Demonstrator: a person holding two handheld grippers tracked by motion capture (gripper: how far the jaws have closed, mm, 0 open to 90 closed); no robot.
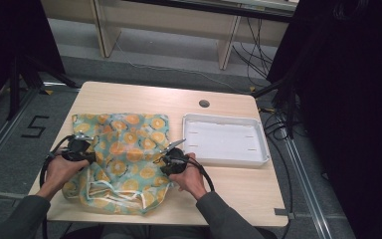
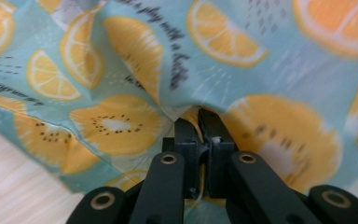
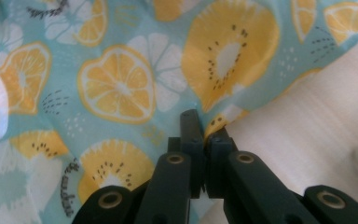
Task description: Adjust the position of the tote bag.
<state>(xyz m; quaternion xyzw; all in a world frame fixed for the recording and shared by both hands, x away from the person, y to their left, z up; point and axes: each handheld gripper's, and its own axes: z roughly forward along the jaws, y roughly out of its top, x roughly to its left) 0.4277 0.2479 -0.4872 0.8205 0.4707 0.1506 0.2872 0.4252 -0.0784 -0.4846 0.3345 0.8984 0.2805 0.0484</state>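
- Pinching the cloth (image 2: 121, 70), the left tongs (image 2: 198, 122) have their jaws pressed together on a raised fold of the fabric, which bunches up and drapes over the tips.
- Seen from the right gripper view, the right tongs (image 3: 200, 126) are likewise closed on the cloth (image 3: 121, 84) — right at its edge, where the fabric meets bare pale wood.
- From the high view, the left tongs (image 1: 81, 145) sit at the cloth's left side and the right tongs (image 1: 171, 158) at its right edge, each held in a hand: the left hand (image 1: 62, 169) and the right hand (image 1: 189, 177), with grey sleeves coming in from below.
- The cloth (image 1: 122, 149) is pale teal, printed with orange slices, yellow kiwi-like halves, white flowers and bits of dark lettering; it lies rumpled on the left half of the bench (image 1: 238, 191), its near end gathered with white trim.
- Just beside the cloth, on the right half of the bench, lies a shallow white tray (image 1: 226, 140) — near the right tongs but apart from them.
- A small round hole (image 1: 204, 103) sits in the bench top beyond the tray.
- On the floor to the left, a "5" (image 1: 35, 127) is marked in dark tape.
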